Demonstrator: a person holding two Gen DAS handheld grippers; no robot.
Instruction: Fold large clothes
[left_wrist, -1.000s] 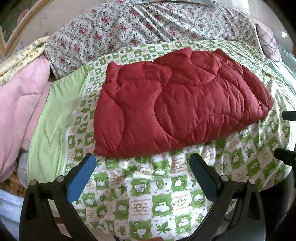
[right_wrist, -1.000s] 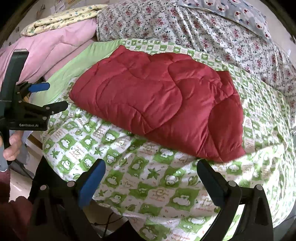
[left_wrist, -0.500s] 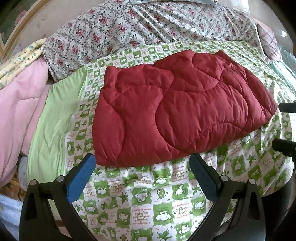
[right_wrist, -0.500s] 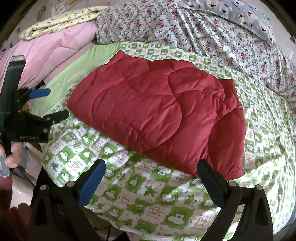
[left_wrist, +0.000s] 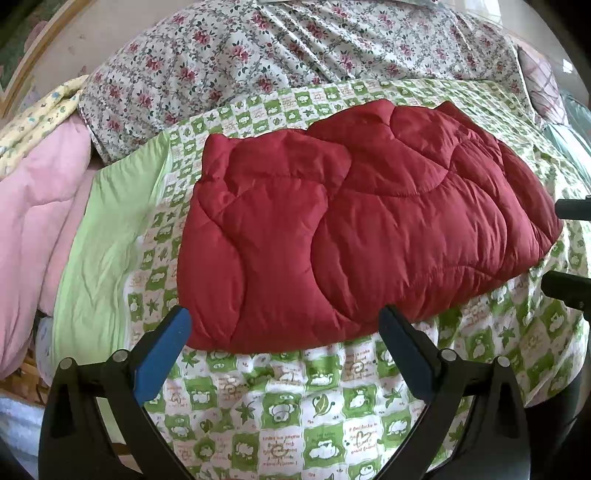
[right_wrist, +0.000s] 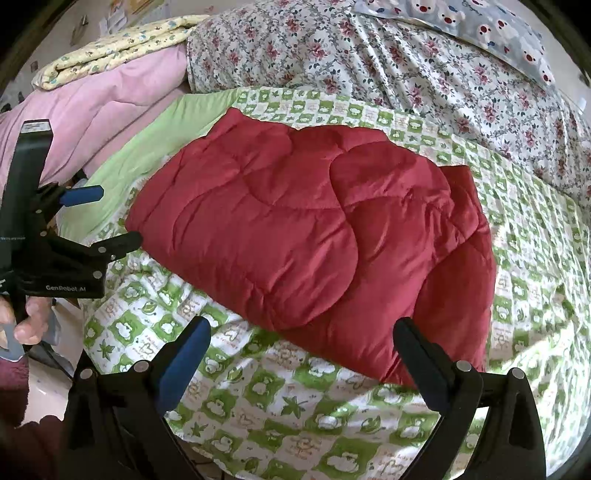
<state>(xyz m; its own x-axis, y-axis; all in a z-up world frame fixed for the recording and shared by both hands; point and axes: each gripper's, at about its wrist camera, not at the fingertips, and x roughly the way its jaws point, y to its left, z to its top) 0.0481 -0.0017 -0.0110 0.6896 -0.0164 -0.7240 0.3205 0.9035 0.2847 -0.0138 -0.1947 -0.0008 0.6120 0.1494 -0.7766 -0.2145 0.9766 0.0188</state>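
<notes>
A folded, quilted dark-red padded garment (left_wrist: 354, 229) lies just ahead of both tongs on a green-and-white checked cartoon-print blanket (left_wrist: 295, 417). The left gripper (left_wrist: 284, 332) and the right gripper (right_wrist: 303, 336) both hold their fingers wide apart, gripping nothing.

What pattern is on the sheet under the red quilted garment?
Green-and-white checks with cartoon prints, clearest in the left wrist view.

quilted garment (left_wrist: 354, 229): dark red | bedspread (left_wrist: 295, 413): green-white check, seemingly cartoon animals | sheet (right_wrist: 406, 62): floral
</notes>
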